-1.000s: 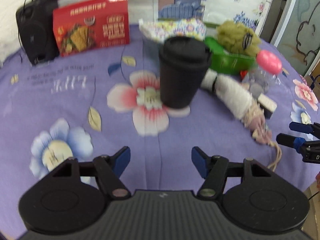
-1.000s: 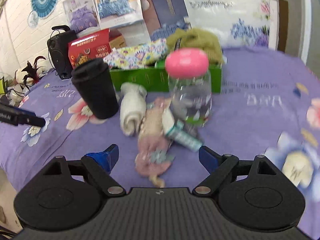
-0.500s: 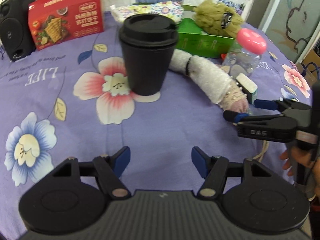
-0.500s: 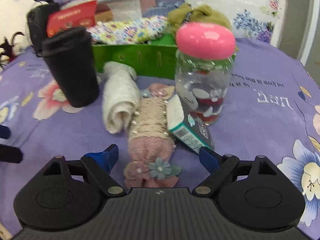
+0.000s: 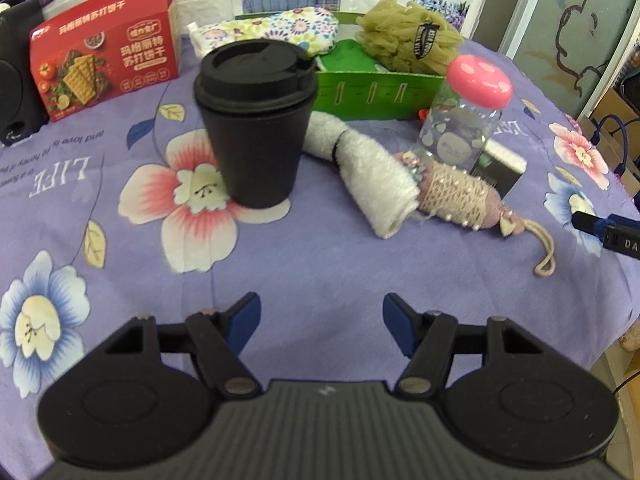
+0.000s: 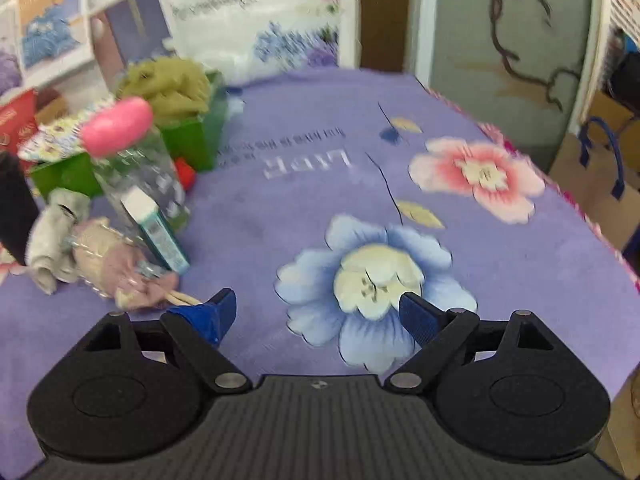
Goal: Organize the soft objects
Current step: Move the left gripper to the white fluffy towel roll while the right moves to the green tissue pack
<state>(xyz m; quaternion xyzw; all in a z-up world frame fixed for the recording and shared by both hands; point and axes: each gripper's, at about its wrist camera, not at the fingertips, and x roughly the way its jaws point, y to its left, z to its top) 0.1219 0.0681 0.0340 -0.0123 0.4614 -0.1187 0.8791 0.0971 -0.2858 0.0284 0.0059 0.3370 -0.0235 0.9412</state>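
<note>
A rolled white towel (image 5: 366, 164) and a pink knitted pouch with pearls and a cord (image 5: 460, 196) lie on the purple flowered cloth, right of a black lidded cup (image 5: 256, 120). Behind them a green box (image 5: 372, 92) holds an olive bath pouf (image 5: 408, 40) and a floral cloth (image 5: 276, 32). My left gripper (image 5: 320, 320) is open and empty, in front of the cup. My right gripper (image 6: 320, 312) is open and empty, right of the pouch (image 6: 116, 264) and towel (image 6: 52, 240); its tip shows in the left wrist view (image 5: 600, 226).
A clear bottle with a pink cap (image 5: 464, 120) and a small teal-and-white carton (image 6: 156, 228) stand by the pouch. A red cracker box (image 5: 104, 64) and a black speaker (image 5: 16, 72) stand at the back left. The table edge falls away on the right (image 6: 600, 232).
My right gripper has swung right and away from the pouch, which now sits at its left. My left gripper has shifted so the cup and towel sit nearer the middle of its view.
</note>
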